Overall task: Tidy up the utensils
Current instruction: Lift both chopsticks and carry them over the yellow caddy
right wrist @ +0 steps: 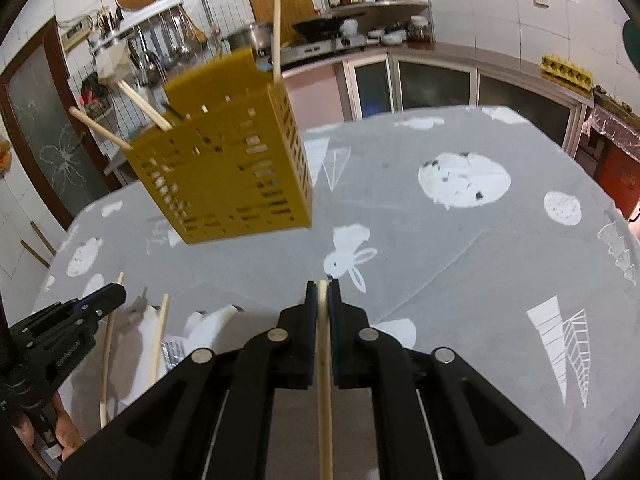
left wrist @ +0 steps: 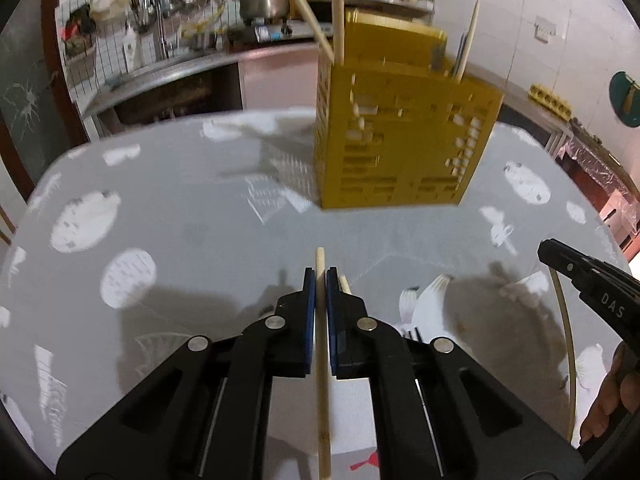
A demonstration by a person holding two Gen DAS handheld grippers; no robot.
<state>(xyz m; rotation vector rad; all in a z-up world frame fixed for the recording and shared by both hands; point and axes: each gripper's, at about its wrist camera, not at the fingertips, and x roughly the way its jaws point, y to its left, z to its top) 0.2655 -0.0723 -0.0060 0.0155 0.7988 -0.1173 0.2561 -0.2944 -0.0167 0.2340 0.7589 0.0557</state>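
A: Wooden chopstick [left wrist: 322, 360] is clamped in my left hand-held gripper [left wrist: 321, 280], another chopstick [right wrist: 324, 360] in my right hand-held gripper [right wrist: 322, 286].

B: Good. The yellow holder [left wrist: 400, 136] stands farther on the bench [left wrist: 180, 220]; lift each tip above its rim, then lower it straight.

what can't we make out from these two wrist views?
- Yellow utensil holder: motion-blurred in both views; the inside is hidden by its walls, so how many sticks it holds is unclear.
- Chopstick in the left gripper: rear end cut off by the bottom edge.
- Chopstick in the right gripper: likewise cut off.
- Fork: mostly hidden behind the left gripper.
- Loose chopsticks: lower ends covered by the right gripper's body.
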